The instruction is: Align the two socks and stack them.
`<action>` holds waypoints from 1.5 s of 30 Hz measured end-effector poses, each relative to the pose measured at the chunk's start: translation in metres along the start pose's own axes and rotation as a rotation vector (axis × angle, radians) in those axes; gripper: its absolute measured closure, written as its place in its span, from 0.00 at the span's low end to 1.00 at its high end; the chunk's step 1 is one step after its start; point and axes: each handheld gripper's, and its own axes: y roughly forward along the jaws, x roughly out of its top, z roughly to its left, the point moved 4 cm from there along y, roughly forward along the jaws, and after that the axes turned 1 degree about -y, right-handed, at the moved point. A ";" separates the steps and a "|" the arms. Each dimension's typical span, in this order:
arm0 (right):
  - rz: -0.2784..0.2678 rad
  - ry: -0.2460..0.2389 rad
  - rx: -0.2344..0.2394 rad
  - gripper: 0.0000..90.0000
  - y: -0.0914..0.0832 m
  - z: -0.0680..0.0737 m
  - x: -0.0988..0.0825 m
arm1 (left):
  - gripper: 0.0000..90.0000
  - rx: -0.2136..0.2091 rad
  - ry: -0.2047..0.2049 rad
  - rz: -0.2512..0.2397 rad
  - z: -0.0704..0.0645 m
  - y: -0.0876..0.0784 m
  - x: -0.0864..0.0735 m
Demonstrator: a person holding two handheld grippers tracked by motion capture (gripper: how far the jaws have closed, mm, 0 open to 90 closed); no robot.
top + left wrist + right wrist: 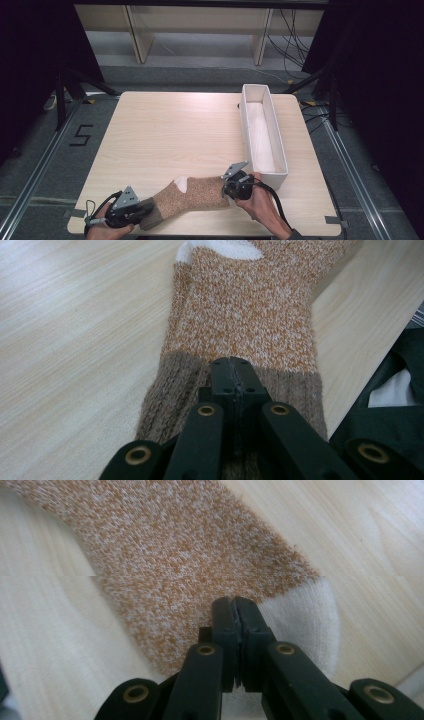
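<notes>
I am pinching the brown cuff of the sock (192, 196) in my left gripper (145, 207), fingers (232, 377) closed on it. My right gripper (229, 191) is gripping the white toe, the sock lying stretched along the table's (165, 135) near edge.

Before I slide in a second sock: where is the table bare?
Bare wood runs left of the white bin and beyond the sock, to the table edges. The near edge is crowded by the sock and both grippers.
</notes>
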 end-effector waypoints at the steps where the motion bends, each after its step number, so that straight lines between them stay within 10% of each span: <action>1: 0.007 -0.008 -0.007 0.99 0.007 -0.001 0.002 | 0.99 0.009 -0.002 0.001 0.001 0.000 0.000; 11: 0.009 -0.027 -0.093 0.99 0.033 -0.016 0.042 | 0.99 0.020 -0.004 0.011 0.006 -0.003 -0.005; 23: -0.033 0.042 -0.072 0.99 0.061 -0.028 0.084 | 0.99 0.077 -0.041 0.003 0.021 -0.012 -0.013; 40: -0.048 0.091 -0.057 0.99 0.067 -0.038 0.091 | 0.99 0.078 -0.023 0.005 0.018 -0.009 -0.013; 45: -0.095 0.089 -0.102 0.82 0.056 -0.043 0.095 | 0.98 0.084 -0.025 -0.005 0.018 -0.011 -0.012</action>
